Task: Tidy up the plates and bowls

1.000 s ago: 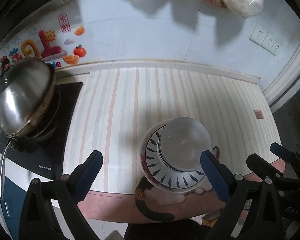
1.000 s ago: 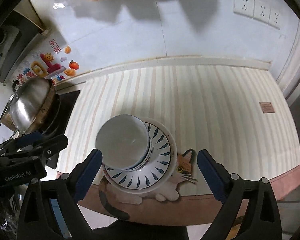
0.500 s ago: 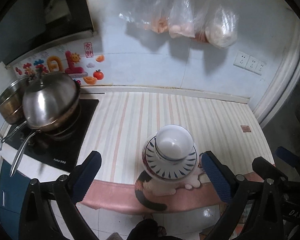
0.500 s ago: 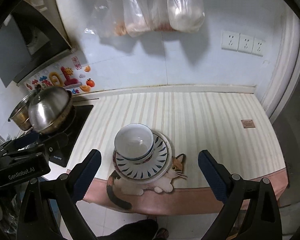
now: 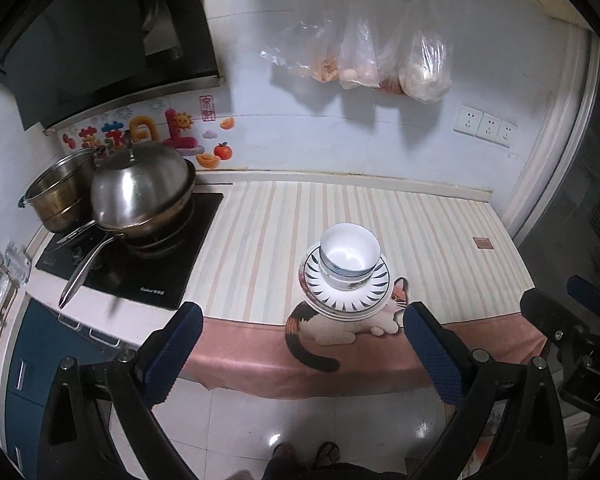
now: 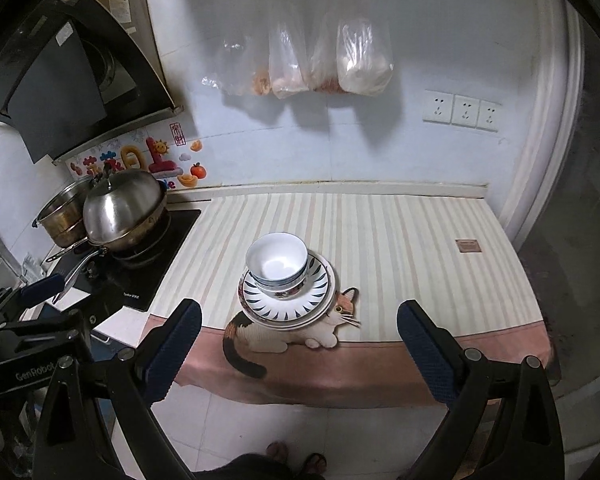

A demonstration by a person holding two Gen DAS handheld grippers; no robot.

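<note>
Right wrist view: bowls (image 6: 277, 266) stacked on plates (image 6: 287, 304), both grippers' jaws wide, empty.

Left gripper (image 5: 300, 348) hangs above the floor, short of the table (image 5: 340, 216), jaws spread wide and empty; bowls (image 5: 349, 255) sit stacked on the plates (image 5: 346, 292) near the front edge, over a cat print (image 5: 332, 328); lidded pan (image 5: 140, 196) on the black hob (image 5: 140, 268) off left, steel pot (image 5: 58, 200) behind; bags (image 5: 380, 60) hang on the wall; right gripper (image 5: 580, 332) just peeks in at the right edge.
</note>
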